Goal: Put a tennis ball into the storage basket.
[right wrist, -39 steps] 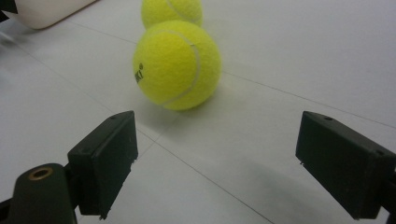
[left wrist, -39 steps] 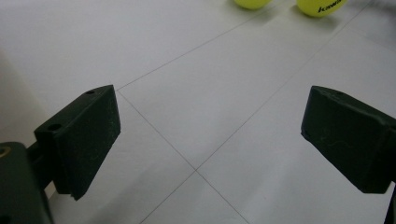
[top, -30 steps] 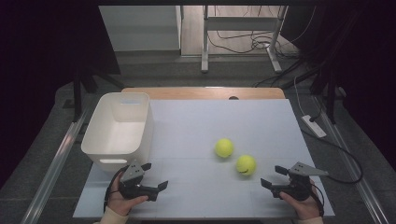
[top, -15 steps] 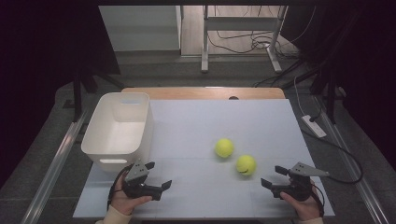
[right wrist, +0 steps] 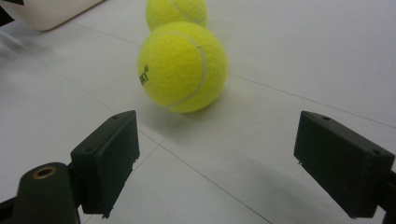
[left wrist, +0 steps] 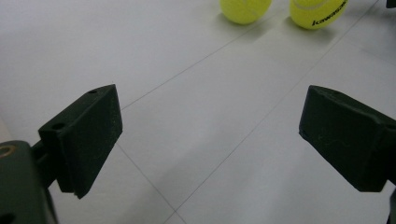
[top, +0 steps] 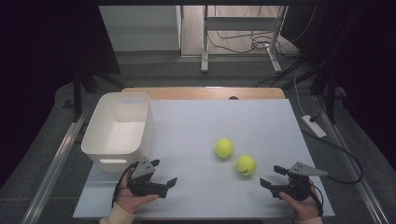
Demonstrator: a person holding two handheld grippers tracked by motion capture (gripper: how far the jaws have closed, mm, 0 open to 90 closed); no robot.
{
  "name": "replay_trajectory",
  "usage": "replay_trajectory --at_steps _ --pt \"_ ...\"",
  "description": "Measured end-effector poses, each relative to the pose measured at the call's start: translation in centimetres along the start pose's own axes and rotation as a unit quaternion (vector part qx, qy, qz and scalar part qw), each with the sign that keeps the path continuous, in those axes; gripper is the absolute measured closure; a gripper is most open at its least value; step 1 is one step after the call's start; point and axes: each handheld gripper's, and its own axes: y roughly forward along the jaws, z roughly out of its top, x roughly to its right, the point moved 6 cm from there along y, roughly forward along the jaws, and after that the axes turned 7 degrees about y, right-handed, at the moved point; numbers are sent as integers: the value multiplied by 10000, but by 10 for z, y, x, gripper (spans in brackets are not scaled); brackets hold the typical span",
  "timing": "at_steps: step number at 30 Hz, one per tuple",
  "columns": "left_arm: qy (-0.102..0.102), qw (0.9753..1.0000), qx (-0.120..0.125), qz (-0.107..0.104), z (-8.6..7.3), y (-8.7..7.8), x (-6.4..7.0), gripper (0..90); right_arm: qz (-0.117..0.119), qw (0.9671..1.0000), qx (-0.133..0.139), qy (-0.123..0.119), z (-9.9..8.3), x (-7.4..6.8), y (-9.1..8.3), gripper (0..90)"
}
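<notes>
Two yellow tennis balls lie on the white table: one [top: 224,148] near the middle, another [top: 246,164] just right of it and nearer me. My left gripper [top: 163,172] is held near the front left, open, jaws empty and pointing right toward the balls [left wrist: 245,8] [left wrist: 317,13], which are well ahead of it. At the front right my right gripper [top: 272,176] is open too, empty, with the nearer ball [right wrist: 183,65] a short way in front of its jaws and the other ball [right wrist: 176,12] behind that.
A white plastic bin [top: 119,128] stands at the table's left, just behind my left hand; its corner [right wrist: 51,13] shows in the right gripper view. A wooden strip [top: 201,93] runs along the far edge. A power strip [top: 314,125] and cables lie on the floor at right.
My left gripper has shifted a little to the right and turned toward the balls. The right gripper and both balls have stayed put.
</notes>
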Motion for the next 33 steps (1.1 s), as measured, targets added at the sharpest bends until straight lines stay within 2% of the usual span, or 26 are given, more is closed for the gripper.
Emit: replay_trajectory --at_steps 7,13,20,25,33 --pt "9 9998 133 -123 14 5 1 79 15 10000 -1 29 1 0 2 142" --pt "45 9998 129 -168 19 8 3 80 -5 10000 8 31 1 0 2 142" --pt "-32 9997 144 -177 27 12 2 80 15 10000 -5 30 2 0 6 142" --pt "-110 9997 95 -209 30 16 3 81 38 10000 -11 25 4 0 8 142" --pt "-64 9997 12 -233 35 23 6 82 61 10000 -18 0 4 0 9 141"
